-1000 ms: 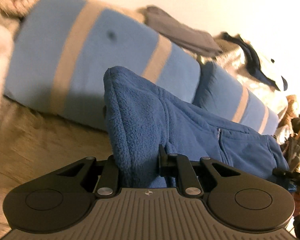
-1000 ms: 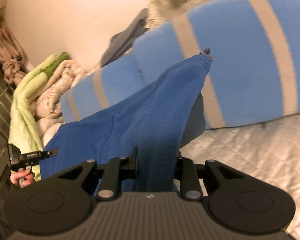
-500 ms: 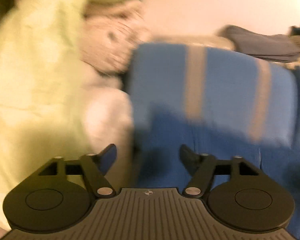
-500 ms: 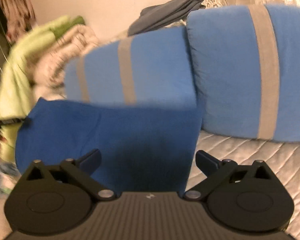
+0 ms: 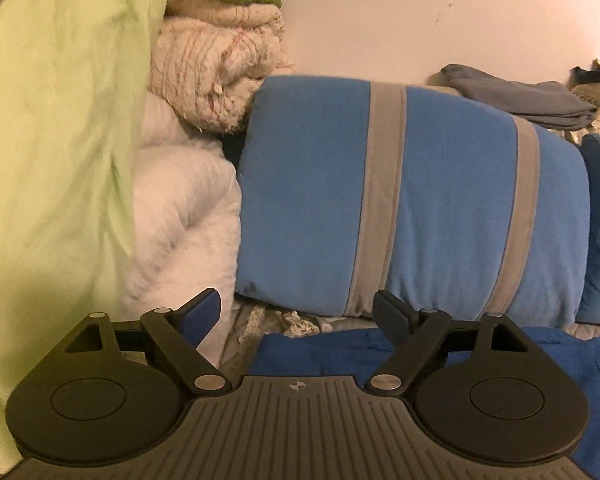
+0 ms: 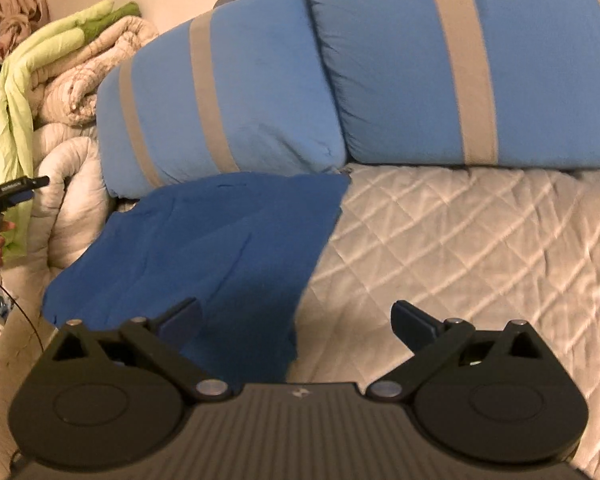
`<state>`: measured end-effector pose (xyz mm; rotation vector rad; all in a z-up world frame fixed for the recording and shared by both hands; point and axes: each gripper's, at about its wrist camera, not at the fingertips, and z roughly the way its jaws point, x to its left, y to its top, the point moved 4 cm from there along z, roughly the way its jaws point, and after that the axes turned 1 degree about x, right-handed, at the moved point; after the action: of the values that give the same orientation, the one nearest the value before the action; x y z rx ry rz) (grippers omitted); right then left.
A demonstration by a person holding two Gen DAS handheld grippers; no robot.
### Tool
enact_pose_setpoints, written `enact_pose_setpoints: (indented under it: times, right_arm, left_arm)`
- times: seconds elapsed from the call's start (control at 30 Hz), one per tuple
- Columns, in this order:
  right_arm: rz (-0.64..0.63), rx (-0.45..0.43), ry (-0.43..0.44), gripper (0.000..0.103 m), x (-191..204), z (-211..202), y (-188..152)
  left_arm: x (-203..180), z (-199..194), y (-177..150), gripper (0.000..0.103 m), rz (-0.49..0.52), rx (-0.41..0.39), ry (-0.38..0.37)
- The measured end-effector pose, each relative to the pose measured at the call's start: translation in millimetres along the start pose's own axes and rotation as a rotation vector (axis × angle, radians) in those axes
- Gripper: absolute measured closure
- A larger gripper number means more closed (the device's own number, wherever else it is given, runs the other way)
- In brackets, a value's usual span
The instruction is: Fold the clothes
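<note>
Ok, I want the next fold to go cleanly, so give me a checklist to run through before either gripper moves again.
1. Left gripper open, holding nothing: ok.
2. Right gripper open, holding nothing: ok.
3. Dark blue fleece garment down on the quilted white bedspread: ok.
4. Garment lying smooth: not ok, creases show and its far edge meets the blue grey-striped pillow.
5. Near hem visible for a regrasp: cannot tell, the gripper bodies hide it.
</note>
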<state>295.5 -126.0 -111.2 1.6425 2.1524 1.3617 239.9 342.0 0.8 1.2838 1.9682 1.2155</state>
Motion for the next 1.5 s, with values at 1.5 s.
enact_pose_setpoints:
  times: [1.5]
  right_arm:
    - [0.018,-0.049,-0.224,0.000,-51.4,10.6,-32.1]
  left_arm:
    - [25.5,47.1,-98.0,0.005,-0.259,-0.022,0.206]
